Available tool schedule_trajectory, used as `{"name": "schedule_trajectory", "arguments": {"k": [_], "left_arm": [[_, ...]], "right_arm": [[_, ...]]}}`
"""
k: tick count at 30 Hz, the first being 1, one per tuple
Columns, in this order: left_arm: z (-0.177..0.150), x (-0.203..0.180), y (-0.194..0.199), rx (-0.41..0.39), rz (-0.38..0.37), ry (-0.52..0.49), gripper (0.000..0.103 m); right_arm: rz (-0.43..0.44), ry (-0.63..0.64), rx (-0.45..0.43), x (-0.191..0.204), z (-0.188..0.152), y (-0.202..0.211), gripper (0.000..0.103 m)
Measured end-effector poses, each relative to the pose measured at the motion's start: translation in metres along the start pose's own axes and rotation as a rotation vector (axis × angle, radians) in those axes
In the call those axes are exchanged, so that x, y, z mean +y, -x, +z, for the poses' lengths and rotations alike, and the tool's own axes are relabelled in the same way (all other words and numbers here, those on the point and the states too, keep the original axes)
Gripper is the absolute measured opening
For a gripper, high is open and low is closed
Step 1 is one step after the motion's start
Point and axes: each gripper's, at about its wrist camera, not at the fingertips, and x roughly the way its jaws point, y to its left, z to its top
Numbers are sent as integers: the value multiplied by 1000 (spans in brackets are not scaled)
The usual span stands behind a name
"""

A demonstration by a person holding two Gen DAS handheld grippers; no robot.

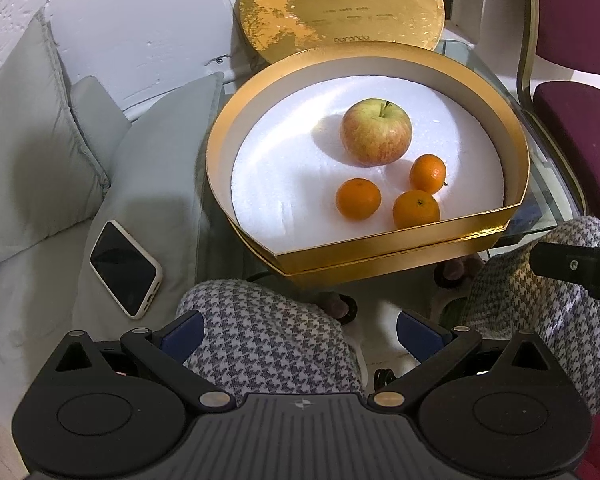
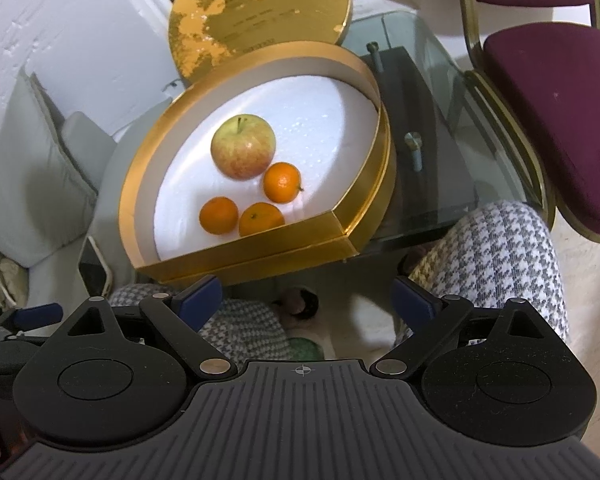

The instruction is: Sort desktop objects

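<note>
A gold box (image 1: 380, 250) (image 2: 260, 252) with a white foam floor sits on a glass table. Inside lie an apple (image 1: 376, 132) (image 2: 243, 146) and three tangerines (image 1: 358, 199) (image 2: 219, 215), grouped near the box's straight front wall. My left gripper (image 1: 300, 332) hangs open above a person's lap, well short of the box, with nothing between its blue-padded fingers (image 1: 182, 332). My right gripper (image 2: 308, 300) is open too, also near the lap and below the box front. The right gripper's tip shows at the right edge of the left wrist view.
The box's gold round lid (image 1: 340, 8) (image 2: 260, 12) leans upright behind it. A phone (image 1: 126, 268) lies on the grey cushions (image 1: 32, 140) at left. Two bolts (image 2: 414, 148) rest on the glass table (image 2: 440, 128). A maroon chair (image 2: 556, 112) stands at right. Houndstooth-clad knees (image 1: 268, 336) lie below.
</note>
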Motion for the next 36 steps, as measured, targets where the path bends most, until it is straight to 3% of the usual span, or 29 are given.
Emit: {"name": "schedule_trajectory", "arguments": {"k": [12, 25, 36], "left_arm": [[13, 19, 2, -29, 8, 31, 102], [58, 85, 3, -122, 115, 123, 102], [98, 95, -22, -128, 136, 120, 102]], "right_arm": [[-19, -11, -67, -10, 21, 11, 97], [-45, 53, -282, -2, 110, 52, 100], [-21, 156, -366, 20, 172, 50, 101]]}}
